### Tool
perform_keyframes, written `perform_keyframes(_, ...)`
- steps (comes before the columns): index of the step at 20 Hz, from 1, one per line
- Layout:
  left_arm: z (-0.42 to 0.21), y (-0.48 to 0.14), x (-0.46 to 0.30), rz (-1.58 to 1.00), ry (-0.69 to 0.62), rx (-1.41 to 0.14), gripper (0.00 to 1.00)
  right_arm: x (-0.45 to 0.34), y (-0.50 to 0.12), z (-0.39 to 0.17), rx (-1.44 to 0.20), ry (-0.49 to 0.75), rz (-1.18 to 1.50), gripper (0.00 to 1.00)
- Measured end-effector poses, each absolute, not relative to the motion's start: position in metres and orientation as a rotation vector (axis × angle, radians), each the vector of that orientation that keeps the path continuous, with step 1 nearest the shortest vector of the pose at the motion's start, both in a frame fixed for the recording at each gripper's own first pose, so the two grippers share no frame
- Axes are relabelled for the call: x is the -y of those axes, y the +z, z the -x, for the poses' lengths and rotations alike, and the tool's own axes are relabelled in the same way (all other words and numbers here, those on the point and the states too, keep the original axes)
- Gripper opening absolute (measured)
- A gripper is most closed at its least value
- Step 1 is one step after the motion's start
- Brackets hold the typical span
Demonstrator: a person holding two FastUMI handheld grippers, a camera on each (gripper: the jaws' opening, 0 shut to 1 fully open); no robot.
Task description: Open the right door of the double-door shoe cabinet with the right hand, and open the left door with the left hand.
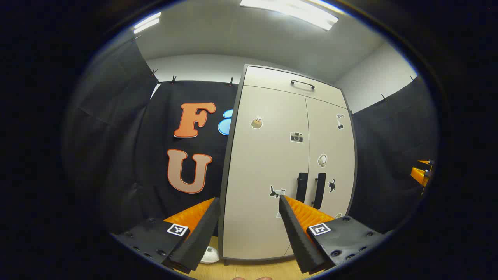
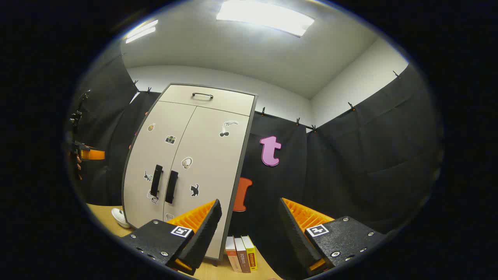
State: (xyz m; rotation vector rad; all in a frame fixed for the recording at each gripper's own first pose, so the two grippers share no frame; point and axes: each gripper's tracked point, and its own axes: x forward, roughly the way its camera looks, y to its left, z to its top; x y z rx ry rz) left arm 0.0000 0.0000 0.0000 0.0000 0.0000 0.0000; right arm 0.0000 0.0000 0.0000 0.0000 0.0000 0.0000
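Note:
A beige double-door shoe cabinet (image 1: 272,155) stands ahead with both doors closed. Two black vertical handles sit side by side at the middle seam: the left door's handle (image 1: 301,187) and the right door's handle (image 1: 320,190). My left gripper (image 1: 249,202) is open, some way short of the left door, holding nothing. In the right gripper view the cabinet (image 2: 186,155) stands to the left, with its left handle (image 2: 156,180) and right handle (image 2: 171,186). My right gripper (image 2: 249,204) is open and points at the black cloth right of the cabinet. The other gripper (image 2: 87,154) shows at the far left.
A drawer with a black handle (image 1: 302,84) tops the cabinet. Stickers dot both doors. A white bowl-like thing (image 2: 120,217) lies on the wooden floor left of the cabinet. Three books (image 2: 242,253) stand at its right foot. Black cloth walls surround the booth.

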Motion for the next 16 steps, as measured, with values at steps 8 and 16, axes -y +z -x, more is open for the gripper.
perform_keyframes(8,-0.009,-0.002,-0.002,0.026,0.010,0.025,0.96,-0.008,-0.010,-0.010,-0.019,0.014,0.009,0.94)
perform_keyframes(16,-0.014,-0.004,0.001,0.035,-0.003,0.051,0.98,-0.016,-0.010,-0.016,-0.022,0.030,0.012,0.94)
